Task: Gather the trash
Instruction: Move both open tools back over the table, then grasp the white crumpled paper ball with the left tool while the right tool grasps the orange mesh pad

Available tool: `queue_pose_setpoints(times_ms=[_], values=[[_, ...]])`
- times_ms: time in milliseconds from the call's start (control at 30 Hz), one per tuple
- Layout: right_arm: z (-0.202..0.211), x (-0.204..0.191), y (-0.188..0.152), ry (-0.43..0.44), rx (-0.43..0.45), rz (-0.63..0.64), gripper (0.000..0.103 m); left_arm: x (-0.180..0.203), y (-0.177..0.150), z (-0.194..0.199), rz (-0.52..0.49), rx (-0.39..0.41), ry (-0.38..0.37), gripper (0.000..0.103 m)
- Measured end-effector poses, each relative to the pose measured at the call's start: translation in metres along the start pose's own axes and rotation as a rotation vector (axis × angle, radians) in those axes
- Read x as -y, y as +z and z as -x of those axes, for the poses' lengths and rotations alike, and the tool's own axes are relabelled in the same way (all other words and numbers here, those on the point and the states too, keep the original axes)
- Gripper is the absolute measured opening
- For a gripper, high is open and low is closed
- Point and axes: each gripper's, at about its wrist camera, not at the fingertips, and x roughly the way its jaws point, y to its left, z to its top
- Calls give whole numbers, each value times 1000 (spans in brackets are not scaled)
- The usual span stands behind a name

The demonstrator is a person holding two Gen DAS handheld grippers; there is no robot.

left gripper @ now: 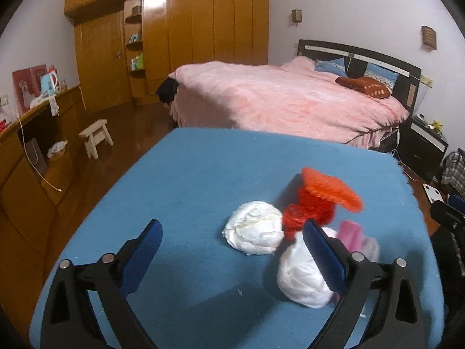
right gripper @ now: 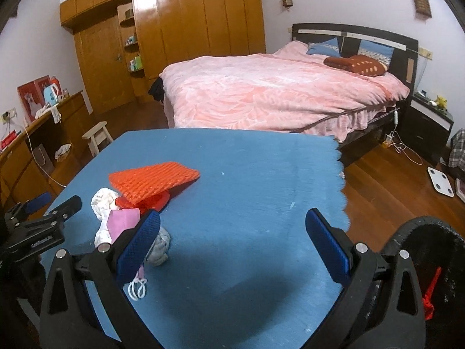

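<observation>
Left wrist view: the left gripper (left gripper: 232, 241) hangs over the blue-covered counter (left gripper: 186, 180), jaws spread wide and holding nothing.
Trash pile: it lies on the right half of the counter, ahead of the right jaw.
Paper ball (left gripper: 254, 227): white and crumpled, between the two jaws in the picture, resting on the cloth.
Second paper wad (left gripper: 302, 279): white, partly hidden behind the right jaw.
Red mesh sheet (left gripper: 331, 189): propped tilted on a red wrapper (left gripper: 293, 218), just behind the paper ball.
Pink scrap (left gripper: 350, 232): beside the second wad, blurred.
Background: pink bed (left gripper: 290, 96), wooden wardrobe (left gripper: 180, 29), small stool (left gripper: 97, 136).

Right wrist view: the right gripper (right gripper: 232, 232) is over the near middle of the counter (right gripper: 261, 174), jaws spread apart and empty.
Trash pile: it sits to the left, around the left jaw.
Red mesh sheet (right gripper: 154, 179): lies tilted over the white paper (right gripper: 101, 200) and a pink scrap (right gripper: 122, 221).
White loops (right gripper: 138, 289): thin cord on the cloth below the left jaw.
Left gripper (right gripper: 55, 203): at the left edge, near the pile.
Black bin (right gripper: 427, 261): at the lower right, with a red scrap (right gripper: 430, 296) inside.
</observation>
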Motion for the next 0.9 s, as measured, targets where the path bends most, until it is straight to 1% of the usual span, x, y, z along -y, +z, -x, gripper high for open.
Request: queue_pose_setpoints(times_ms=[233,367,467,533,567,633,667,700,800,900], values=[[-24,-10,1,6,-25,13,97,2,-1,-33,-17,-62,-24,92],[-34,-11,-2,6,-41,18,97,6,-1,-50,-37,-99,-19,91],[-38,-12,-3,5,-48,22,97,4,-2,-63,-27,-140,-37,87],[-41,-13,-3,6,-53,24,97,2,-2,-69,-12,-173,-69,82],[-42,-14,-3,7,-55,25,97,0,-2,-72,-1,-183,-91,78],[-45,-16,-3,9,-59,27,98,-2,-3,-73,14,-193,-139,59],[-46,-17,-3,12,-59,29,98,-2,-3,-72,18,-194,-164,54],[-46,-18,-3,13,-59,30,98,-2,-3,-71,20,-194,-183,47],[-48,-21,-2,19,-59,37,97,-1,-3,-69,24,-185,-195,43],[-48,-23,-1,23,-59,42,97,-5,-1,-62,51,-173,-208,43]])
